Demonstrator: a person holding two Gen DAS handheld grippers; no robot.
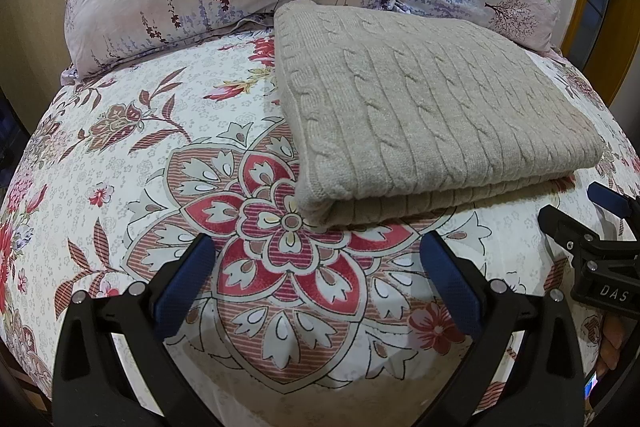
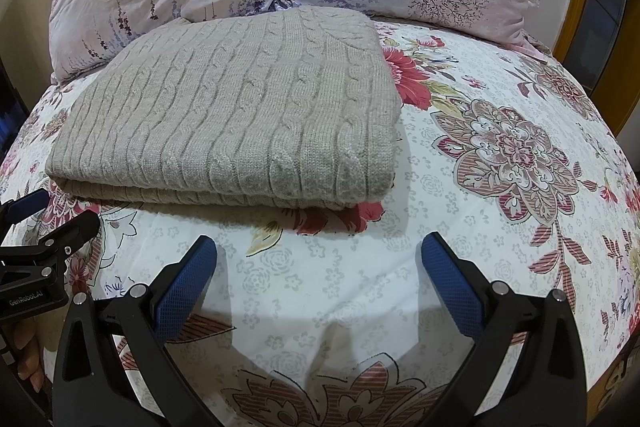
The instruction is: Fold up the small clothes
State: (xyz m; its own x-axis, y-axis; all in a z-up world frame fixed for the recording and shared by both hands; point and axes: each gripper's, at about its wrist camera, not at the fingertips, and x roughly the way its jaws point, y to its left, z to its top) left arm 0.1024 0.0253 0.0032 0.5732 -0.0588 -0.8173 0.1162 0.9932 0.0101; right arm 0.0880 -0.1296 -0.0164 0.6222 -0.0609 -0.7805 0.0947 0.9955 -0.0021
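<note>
The left gripper (image 1: pixel 316 259), jaws spread wide and empty, hovers over a floral bedsheet (image 1: pixel 120 147) with the folded beige cable-knit sweater (image 1: pixel 432 115) lying ahead and to its right. The right gripper (image 2: pixel 318 257), equally open, has the sweater ahead and to its left. It looks soft, thick and floppy, best pinched at the near corners; sleeves and neckline are hidden inside the fold.

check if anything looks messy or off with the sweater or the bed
Nothing stands out. The beige cable-knit sweater lies folded flat on the floral bedspread, edges even. Both grippers, left and right, are open and empty.
</note>
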